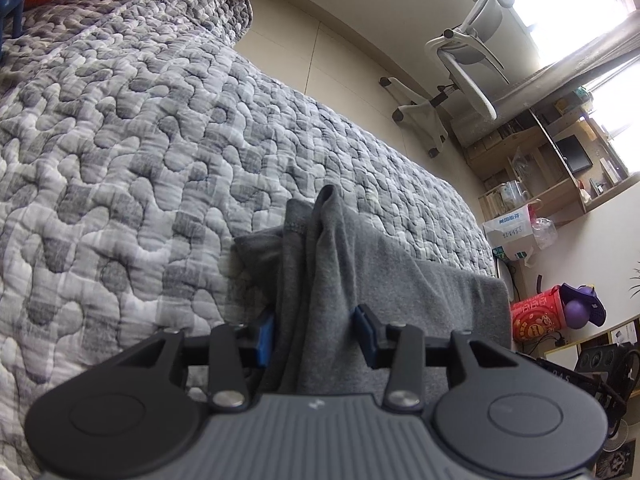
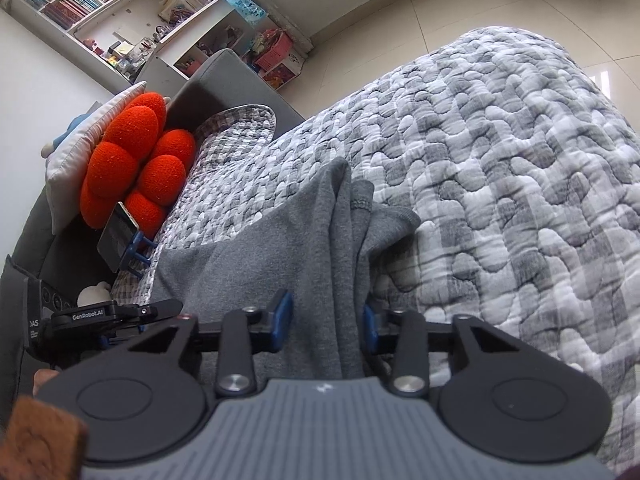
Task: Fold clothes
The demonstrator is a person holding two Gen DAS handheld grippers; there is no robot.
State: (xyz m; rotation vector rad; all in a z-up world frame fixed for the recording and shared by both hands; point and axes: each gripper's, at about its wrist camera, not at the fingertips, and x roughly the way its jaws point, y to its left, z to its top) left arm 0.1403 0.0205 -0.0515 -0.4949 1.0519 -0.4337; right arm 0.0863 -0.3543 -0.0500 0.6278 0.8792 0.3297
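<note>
A grey knit garment [image 1: 360, 264] lies bunched on the quilted bed cover [image 1: 120, 140]. In the left wrist view, a thick fold of it runs up between the blue pads [image 1: 265, 336], and my left gripper [image 1: 316, 334] is shut on that fold. In the right wrist view the same grey garment [image 2: 280, 248] drapes toward the camera. My right gripper [image 2: 326, 326] is shut on another gathered fold, with a stitched hem [image 2: 360, 204] just beyond the fingers. The left gripper's black body [image 2: 100, 316] shows at the left edge, close beside the right one.
An orange flower-shaped cushion [image 2: 136, 160] and a phone on a blue stand [image 2: 118, 240] sit at the head of the bed. A white office chair [image 1: 460, 64], wooden shelves [image 1: 552, 168] and a bookcase [image 2: 120, 12] stand on the tiled floor beyond.
</note>
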